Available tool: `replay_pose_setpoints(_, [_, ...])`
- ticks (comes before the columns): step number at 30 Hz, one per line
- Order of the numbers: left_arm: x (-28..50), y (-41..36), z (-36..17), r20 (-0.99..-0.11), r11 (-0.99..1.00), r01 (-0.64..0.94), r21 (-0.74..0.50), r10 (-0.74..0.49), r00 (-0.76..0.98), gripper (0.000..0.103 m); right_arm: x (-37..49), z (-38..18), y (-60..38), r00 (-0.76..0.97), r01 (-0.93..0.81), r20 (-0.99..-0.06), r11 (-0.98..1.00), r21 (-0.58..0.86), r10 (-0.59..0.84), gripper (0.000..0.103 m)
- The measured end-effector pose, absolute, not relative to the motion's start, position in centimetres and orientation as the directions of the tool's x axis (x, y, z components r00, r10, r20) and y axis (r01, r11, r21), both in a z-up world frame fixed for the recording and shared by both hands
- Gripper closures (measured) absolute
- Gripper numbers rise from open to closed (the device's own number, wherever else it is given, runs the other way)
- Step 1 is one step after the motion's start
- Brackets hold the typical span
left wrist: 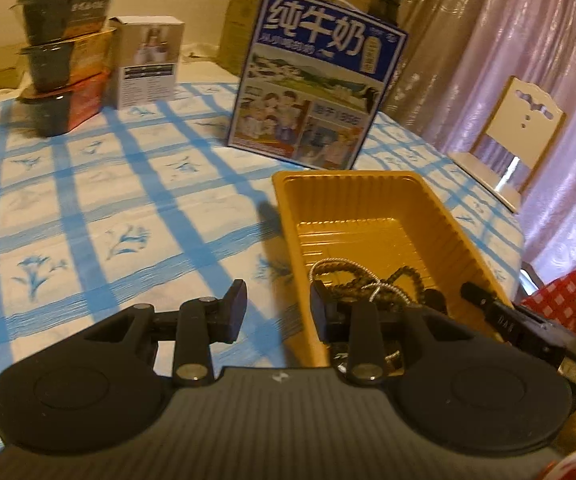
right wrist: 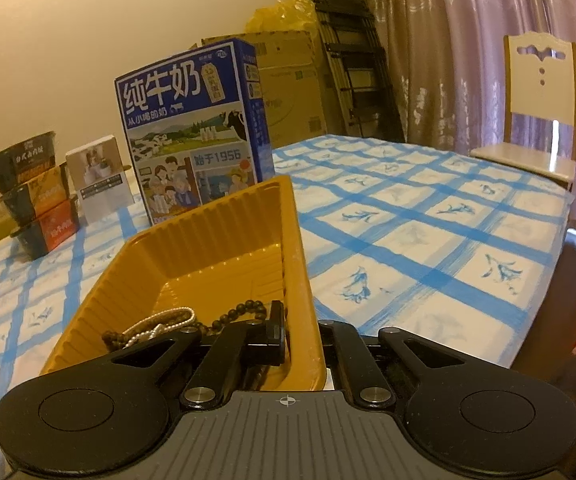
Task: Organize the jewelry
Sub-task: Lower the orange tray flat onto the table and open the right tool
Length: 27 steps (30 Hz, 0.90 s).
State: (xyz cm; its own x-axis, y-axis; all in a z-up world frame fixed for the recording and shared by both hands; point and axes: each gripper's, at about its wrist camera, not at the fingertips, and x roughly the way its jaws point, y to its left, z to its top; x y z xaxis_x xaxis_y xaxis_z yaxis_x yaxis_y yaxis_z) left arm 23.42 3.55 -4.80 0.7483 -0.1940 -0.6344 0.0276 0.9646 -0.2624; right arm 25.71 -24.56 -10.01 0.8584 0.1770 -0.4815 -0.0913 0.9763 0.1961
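Observation:
A yellow plastic tray [left wrist: 368, 196] sits on the blue-checked tablecloth [left wrist: 127, 200]. In its near end lie a braided silver cord [left wrist: 340, 272] and a string of dark beads [left wrist: 408, 276]. My left gripper [left wrist: 277, 306] is open and holds nothing; one finger is outside the tray's left wall and the other is inside, near the cord. My right gripper [right wrist: 302, 336] is shut on the tray's right wall [right wrist: 300, 264], one finger inside and one outside. It also shows at the tray's right rim as the right gripper [left wrist: 484, 304]. The cord [right wrist: 159, 324] and beads [right wrist: 239, 312] lie beside its inner finger.
A blue milk carton [left wrist: 316, 80] stands just behind the tray. Stacked noodle bowls [left wrist: 63, 60] and a small white box [left wrist: 147, 60] sit at the back left. A white chair [right wrist: 540, 92] and curtains are beyond the table's right edge. Cardboard boxes [right wrist: 288, 80] line the wall.

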Motion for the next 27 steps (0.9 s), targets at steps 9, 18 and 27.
replay_pose_setpoints(9, [22.7, 5.6, -5.9, -0.653, 0.967, -0.03, -0.253, -0.148, 0.742, 0.073, 27.4, -10.9, -22.3, 0.839, -0.132, -0.497, 0.969, 0.21, 0.222, 0.099])
replay_pose_setpoints(18, [22.5, 6.9, -6.1, -0.659, 0.968, -0.062, -0.244, -0.118, 0.743, 0.073, 29.4, -11.6, -21.2, 0.829, -0.179, -0.499, 0.966, 0.188, 0.251, 0.1])
replay_pose_setpoints(27, [21.9, 7.4, -6.9, -0.681, 0.971, -0.084, -0.224, -0.094, 0.727, 0.067, 31.0, -12.5, -22.5, 0.811, -0.224, -0.497, 0.948, 0.224, 0.309, 0.099])
